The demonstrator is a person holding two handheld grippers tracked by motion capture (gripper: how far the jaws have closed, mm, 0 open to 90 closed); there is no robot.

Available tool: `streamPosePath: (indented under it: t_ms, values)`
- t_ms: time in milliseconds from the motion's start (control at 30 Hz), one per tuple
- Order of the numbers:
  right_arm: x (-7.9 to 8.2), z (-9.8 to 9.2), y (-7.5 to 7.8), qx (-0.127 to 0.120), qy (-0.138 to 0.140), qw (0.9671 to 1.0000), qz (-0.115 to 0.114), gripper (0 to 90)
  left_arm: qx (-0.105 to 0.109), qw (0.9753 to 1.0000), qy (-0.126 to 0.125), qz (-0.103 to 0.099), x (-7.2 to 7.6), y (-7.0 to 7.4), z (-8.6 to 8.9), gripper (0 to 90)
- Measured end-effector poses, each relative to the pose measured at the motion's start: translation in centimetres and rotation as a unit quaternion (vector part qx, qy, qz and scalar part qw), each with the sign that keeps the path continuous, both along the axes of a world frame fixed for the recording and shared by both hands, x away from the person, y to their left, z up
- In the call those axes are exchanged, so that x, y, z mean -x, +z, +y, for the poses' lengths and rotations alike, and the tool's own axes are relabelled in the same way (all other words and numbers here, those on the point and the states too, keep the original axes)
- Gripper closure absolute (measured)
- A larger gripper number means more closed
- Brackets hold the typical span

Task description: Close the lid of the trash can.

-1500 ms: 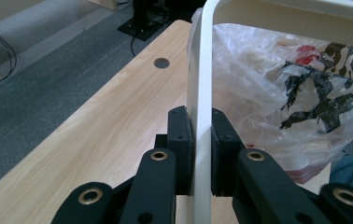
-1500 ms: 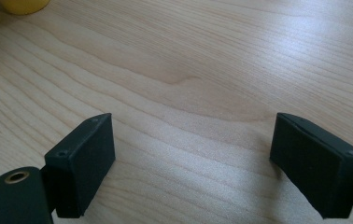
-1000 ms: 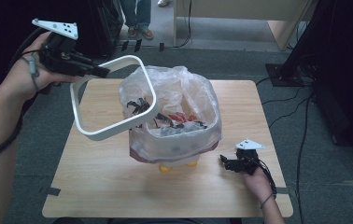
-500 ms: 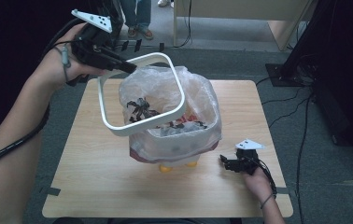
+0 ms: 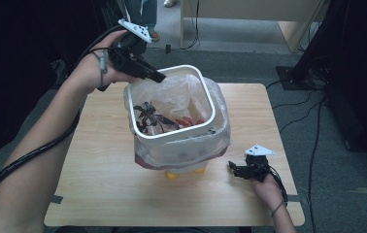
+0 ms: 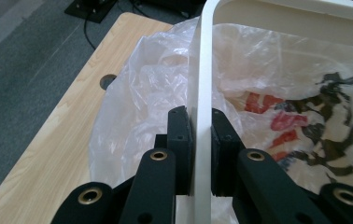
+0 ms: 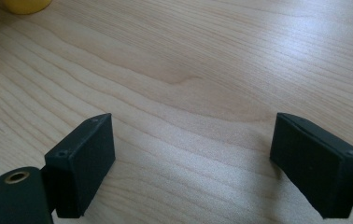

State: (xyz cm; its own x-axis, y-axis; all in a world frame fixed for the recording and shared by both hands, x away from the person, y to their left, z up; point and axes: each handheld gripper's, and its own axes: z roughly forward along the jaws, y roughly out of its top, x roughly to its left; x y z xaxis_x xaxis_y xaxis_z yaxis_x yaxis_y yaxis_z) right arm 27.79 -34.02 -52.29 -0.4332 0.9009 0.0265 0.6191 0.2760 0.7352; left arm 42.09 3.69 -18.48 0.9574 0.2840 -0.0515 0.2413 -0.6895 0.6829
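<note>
High view: the left tool [image 5: 155, 76] grips the far left edge of a white square ring [image 5: 171, 137], a rim frame that sits over the mouth of a bin lined with a clear plastic bag [image 5: 220, 126]. The ring lies roughly level around the bag's opening, with the bag's film bulging out beneath it on all sides. Inside the bag lie dark and red scraps [image 5: 159, 119]. The bin stands near the middle of the wooden desk [image 5: 99, 170]; a yellow base [image 5: 184, 173] shows under its near side.

Left gripper view: the two black jaws are clenched on the thin white wall of the ring [image 6: 201, 93], one pad on each face, with the bag [image 6: 137, 107] just behind.

Right gripper view: the right tool [image 7: 191, 154] is released, its jaws spread wide over bare desk [image 7: 202, 60]. In the high view it [image 5: 234, 168] rests low at the desk's near right, well apart from the bin.
</note>
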Motion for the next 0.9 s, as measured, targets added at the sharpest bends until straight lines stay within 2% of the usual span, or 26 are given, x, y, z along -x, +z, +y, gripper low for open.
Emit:
streamPosePath:
  t_ms: [200, 433, 767, 900]
  values:
    - [0.0, 0.0, 0.0, 0.000, 0.000, 1.0000, 0.000, 13.8, -0.005, 0.9999, 0.004, 0.009, -0.3, -0.8, -1.6, 82.4]
    - [0.0, 0.0, 0.0, 0.000, 0.000, 1.0000, 0.000, 13.8, -0.015, 0.9999, -0.004, 0.005, -0.3, -1.3, -3.1, 82.7]
    - [0.0, 0.0, 0.0, 0.000, 0.001, 1.0000, 0.001, 13.8, -0.022, 0.9997, 0.000, -0.001, -0.7, -1.6, -3.0, 82.6]
    - [0.0, 0.0, 0.0, 0.001, 0.002, 1.0000, 0.000, 13.8, -0.018, 0.9998, -0.003, 0.004, -0.7, -1.9, -3.1, 82.6]
